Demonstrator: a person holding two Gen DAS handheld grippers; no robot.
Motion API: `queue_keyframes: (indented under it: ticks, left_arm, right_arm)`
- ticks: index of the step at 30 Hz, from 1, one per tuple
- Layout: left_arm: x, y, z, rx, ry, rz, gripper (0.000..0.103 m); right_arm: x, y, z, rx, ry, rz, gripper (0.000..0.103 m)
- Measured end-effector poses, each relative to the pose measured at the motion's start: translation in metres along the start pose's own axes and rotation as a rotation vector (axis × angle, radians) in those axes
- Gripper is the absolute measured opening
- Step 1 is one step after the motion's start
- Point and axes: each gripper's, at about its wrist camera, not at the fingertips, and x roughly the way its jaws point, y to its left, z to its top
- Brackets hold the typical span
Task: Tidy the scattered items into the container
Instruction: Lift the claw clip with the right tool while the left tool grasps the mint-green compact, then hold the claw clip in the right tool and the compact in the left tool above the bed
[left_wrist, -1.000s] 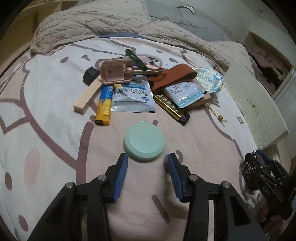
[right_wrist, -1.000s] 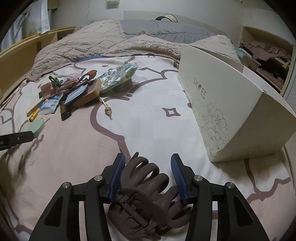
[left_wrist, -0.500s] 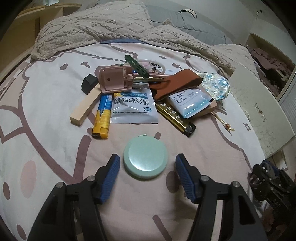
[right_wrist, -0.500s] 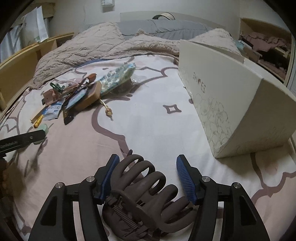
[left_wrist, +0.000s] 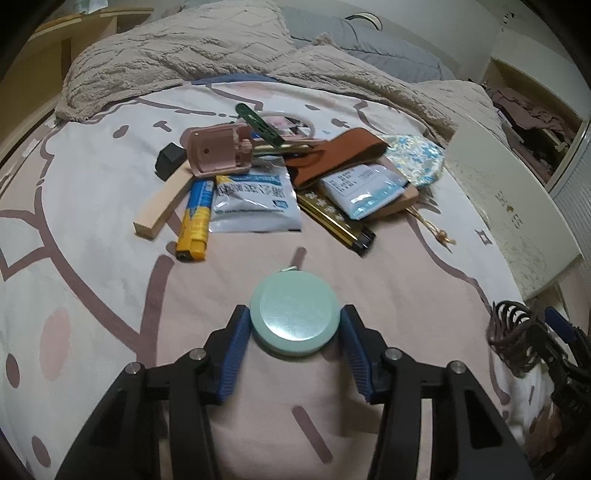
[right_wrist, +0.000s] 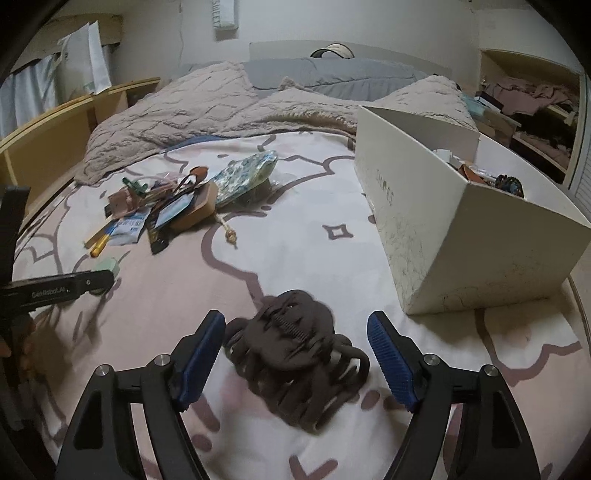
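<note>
Left gripper (left_wrist: 293, 332): closing on the mint disc (left_wrist: 294, 318) (pads touching both edges); squeeze evenly.
Right gripper (right_wrist: 295, 350): jaws widening, hair claw (right_wrist: 295, 354) loose between them; box (right_wrist: 443, 229) at two o'clock.

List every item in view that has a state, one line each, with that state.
left gripper: fingers closing, pads at the sides of the green round tin
right gripper: fingers opening, clear of the hair claw
brown hair claw: lying loose on the bed between the fingers
shoe box: open, some items already inside
yellow lighter: lying flat in the pile
</note>
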Motion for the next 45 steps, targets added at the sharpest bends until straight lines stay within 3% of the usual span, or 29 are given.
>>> queue_keyframes:
  ticks: [11, 18, 26, 34, 38, 45]
  left_arm:
    - [-0.013, -0.030, -0.026, 0.028, 0.037, -0.080, 0.050]
    - [-0.020, -0.044, -0.039, 0.040, 0.042, -0.119, 0.050]
    - [-0.026, -0.052, -0.053, 0.036, 0.046, -0.147, 0.050]
    - [-0.027, -0.054, -0.057, 0.035, 0.038, -0.133, 0.050]
    - [-0.027, -0.053, -0.058, 0.028, 0.038, -0.136, 0.050]
    - [-0.027, -0.052, -0.058, 0.024, 0.039, -0.136, 0.050]
  right_arm:
    - [-0.009, 0.001, -0.026, -0.028, 0.021, 0.008, 0.079]
    - [-0.005, -0.010, -0.020, -0.020, 0.020, 0.031, 0.079]
    - [0.009, -0.027, -0.017, 0.024, 0.094, 0.157, 0.079]
    - [-0.006, -0.008, -0.024, 0.017, 0.133, 0.331, 0.079]
    - [-0.015, -0.003, -0.022, -0.008, 0.113, 0.318, 0.079]
    - [-0.004, -0.023, -0.014, -0.034, 0.116, 0.211, 0.079]
